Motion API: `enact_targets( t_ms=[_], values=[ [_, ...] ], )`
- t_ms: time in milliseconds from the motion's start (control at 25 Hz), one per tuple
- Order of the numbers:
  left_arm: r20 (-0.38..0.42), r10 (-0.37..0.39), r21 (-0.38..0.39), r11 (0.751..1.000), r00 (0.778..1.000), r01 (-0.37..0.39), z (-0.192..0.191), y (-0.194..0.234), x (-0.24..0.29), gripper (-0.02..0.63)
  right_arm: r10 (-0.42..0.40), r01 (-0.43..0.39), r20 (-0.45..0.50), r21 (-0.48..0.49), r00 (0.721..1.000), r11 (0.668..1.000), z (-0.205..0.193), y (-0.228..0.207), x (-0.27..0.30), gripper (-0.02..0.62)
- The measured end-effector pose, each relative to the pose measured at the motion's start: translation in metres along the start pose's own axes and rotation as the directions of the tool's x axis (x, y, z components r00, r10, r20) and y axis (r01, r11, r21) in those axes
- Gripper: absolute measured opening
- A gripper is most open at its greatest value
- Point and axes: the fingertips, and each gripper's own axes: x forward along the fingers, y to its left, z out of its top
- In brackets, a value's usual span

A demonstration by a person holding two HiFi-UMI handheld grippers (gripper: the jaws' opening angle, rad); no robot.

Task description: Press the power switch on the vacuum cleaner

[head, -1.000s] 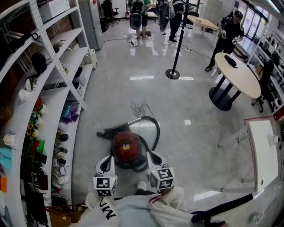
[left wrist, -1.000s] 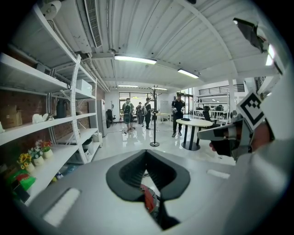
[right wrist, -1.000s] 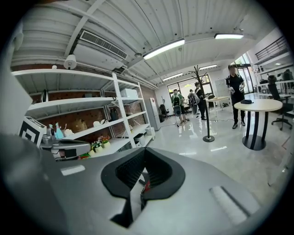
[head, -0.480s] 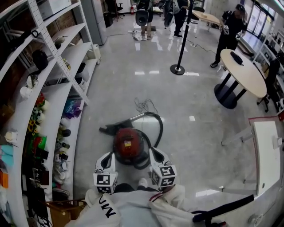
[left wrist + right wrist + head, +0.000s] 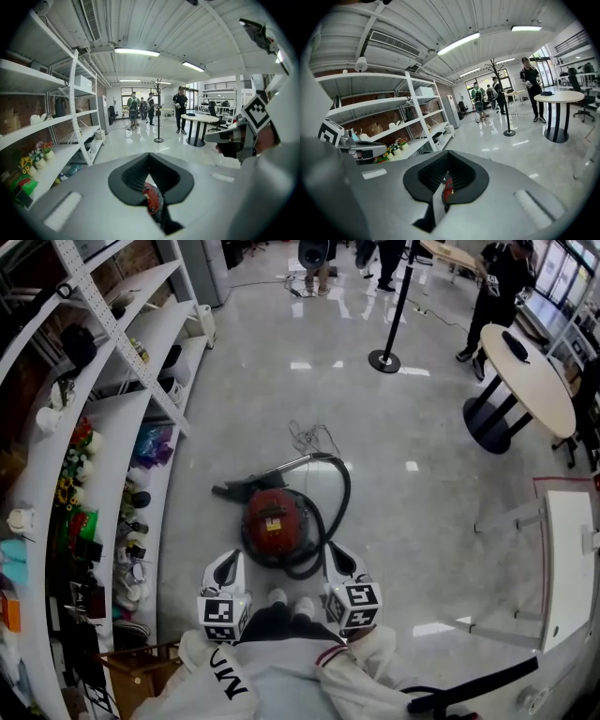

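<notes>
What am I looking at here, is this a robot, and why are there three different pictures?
No robot: a person holds a two-jaw gripper in each hand. The top-down picture comes from a camera on their head; it shows the left gripper and right gripper close to a red vacuum cleaner on the shiny floor, with shelves at the left. The other two pictures come from cameras riding on each gripper, looking along its jaws. Both pairs of jaws are together and hold nothing; the vacuum shows beyond them.
</notes>
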Motion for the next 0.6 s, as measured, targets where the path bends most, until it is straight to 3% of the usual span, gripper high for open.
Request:
enact_targets(
  t_ms=[600],
  values=[
    [-0.073,-0.056,-0.024,0.998,0.996,0.055,-0.034,0.015,0.036,0.000,-0.064,0.064,-0.066,0.004,0.996,0.998,-0.022,-0.010,0.026,0.000]
  ],
)
